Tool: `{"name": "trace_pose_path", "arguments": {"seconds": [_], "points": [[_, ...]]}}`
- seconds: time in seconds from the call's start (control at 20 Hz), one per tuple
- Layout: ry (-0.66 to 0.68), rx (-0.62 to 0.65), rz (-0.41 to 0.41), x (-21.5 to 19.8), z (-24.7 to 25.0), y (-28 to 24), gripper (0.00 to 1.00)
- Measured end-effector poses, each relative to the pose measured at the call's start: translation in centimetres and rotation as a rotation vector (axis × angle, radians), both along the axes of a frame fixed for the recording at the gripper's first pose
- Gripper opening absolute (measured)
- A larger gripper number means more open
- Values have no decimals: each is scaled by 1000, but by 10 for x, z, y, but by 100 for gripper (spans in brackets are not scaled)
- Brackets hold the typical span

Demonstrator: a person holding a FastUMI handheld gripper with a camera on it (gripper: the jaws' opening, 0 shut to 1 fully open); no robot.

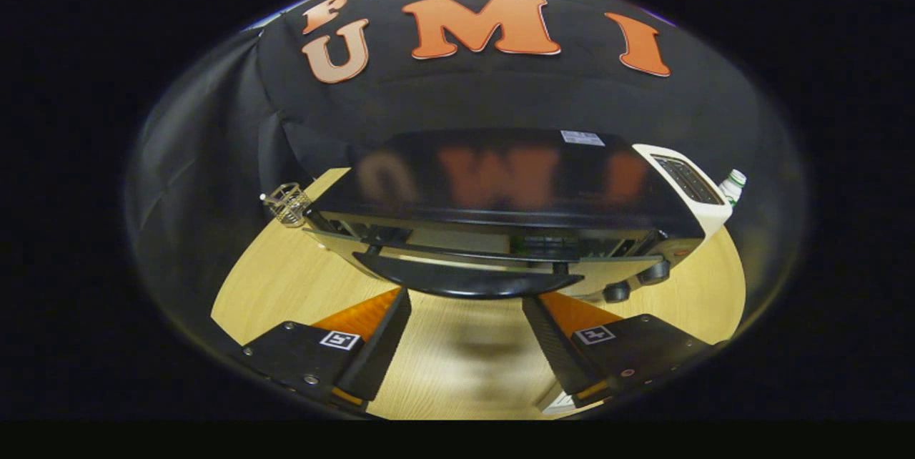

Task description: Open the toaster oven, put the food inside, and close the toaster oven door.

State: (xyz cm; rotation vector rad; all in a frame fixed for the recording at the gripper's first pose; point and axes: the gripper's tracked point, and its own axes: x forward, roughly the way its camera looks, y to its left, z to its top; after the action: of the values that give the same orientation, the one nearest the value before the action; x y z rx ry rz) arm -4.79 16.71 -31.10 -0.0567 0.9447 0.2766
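Note:
A black toaster oven [500, 187] stands on the wooden table [286, 280], seen from above its glossy top. Its door handle [468, 279], a curved black bar, lies just ahead of my gripper [466, 298]. The gripper is open, its two black fingers [382, 334] spread wide on either side of the handle's middle, touching nothing. The door looks tilted slightly out from the oven front, with a narrow gap showing wire racks inside. Two black knobs [636, 282] sit at the oven's right front. I see no food.
A small wire basket [289, 204] stands at the oven's left rear corner. A white toaster [690, 184] sits against the oven's right side, with a white bottle with a green cap [733, 184] behind it. Bare wood lies under the fingers.

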Motion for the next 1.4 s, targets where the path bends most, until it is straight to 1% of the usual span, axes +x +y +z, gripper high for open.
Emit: {"name": "trace_pose_path", "arguments": {"seconds": [0.1, 0.25, 0.35, 0.5, 0.7, 0.9, 1.2, 1.4], "points": [[-15, 5, -6, 5, 2, 3, 93], [-11, 8, 4, -6, 8, 3, 93], [-41, 1, 22, -10, 22, -4, 93], [-115, 14, 32, -9, 64, -15, 93], [-312, 24, 32, 15, 151, -32, 94], [-543, 41, 9, 43, 243, -50, 96], [-845, 29, -39, 52, 357, -88, 97], [-991, 27, -75, 53, 411, -107, 97]]}}
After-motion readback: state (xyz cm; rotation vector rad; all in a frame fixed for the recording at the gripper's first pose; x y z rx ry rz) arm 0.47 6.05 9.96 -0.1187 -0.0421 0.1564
